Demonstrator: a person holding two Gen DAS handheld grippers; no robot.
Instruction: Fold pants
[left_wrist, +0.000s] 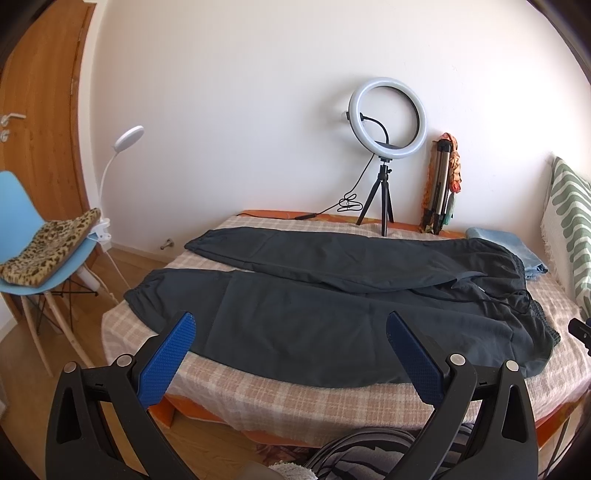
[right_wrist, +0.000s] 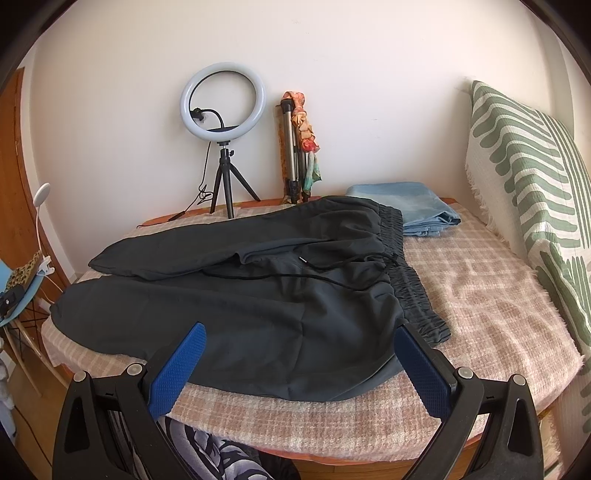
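Observation:
Dark grey pants (left_wrist: 295, 317) lie spread flat on a bed with a pink checked blanket (left_wrist: 295, 398), legs toward the left, elastic waistband (right_wrist: 410, 280) and black drawstring (right_wrist: 332, 273) at the right. The two legs lie apart in a V. My left gripper (left_wrist: 290, 325) hovers open over the bed's near edge, in front of the near leg, nothing between its blue pads (left_wrist: 166, 362). In the right wrist view the pants (right_wrist: 240, 314) fill the middle, and my right gripper (right_wrist: 301, 336) stands open before the hip area near the waistband, holding nothing.
A ring light on a small tripod (left_wrist: 386, 147) and a folded tripod (left_wrist: 439, 184) stand at the wall behind the bed. A folded blue cloth (right_wrist: 406, 206) lies by the waistband. A green-striped cushion (right_wrist: 524, 177) leans at the right. A blue chair (left_wrist: 33, 251) stands left.

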